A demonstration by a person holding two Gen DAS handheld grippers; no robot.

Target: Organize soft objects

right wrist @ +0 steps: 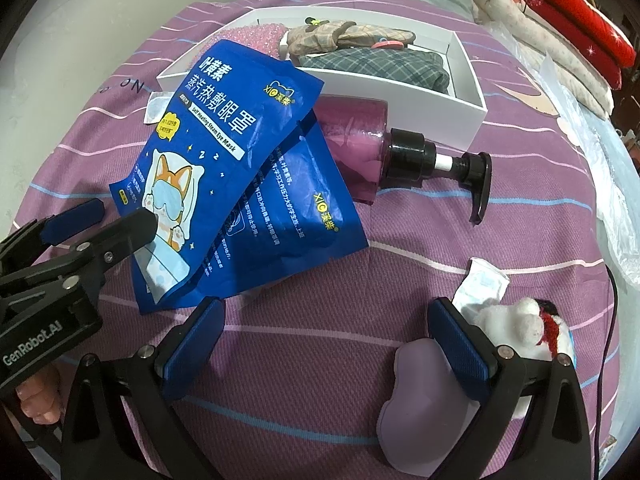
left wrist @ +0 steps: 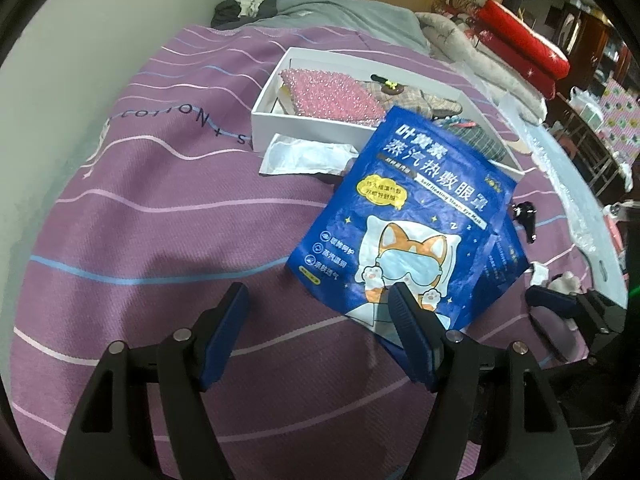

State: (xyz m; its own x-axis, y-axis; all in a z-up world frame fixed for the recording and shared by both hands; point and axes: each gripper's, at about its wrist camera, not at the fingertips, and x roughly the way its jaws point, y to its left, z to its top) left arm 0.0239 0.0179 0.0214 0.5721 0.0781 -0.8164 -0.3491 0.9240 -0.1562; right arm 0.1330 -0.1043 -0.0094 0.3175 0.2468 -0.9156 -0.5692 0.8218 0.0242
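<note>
Jaws of left gripper (left wrist: 320,304) and right gripper (right wrist: 326,322) apart; blue pouch (left wrist: 404,216) beside left's finger.

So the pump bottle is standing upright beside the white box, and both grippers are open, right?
Not quite: the pump bottle lies on its side beside the white box, as the right wrist view shows. The left gripper and right gripper are both open.

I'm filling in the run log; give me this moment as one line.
left gripper: open, one finger on blue pouch | right gripper: open, over bedspread | box: partly filled
</note>
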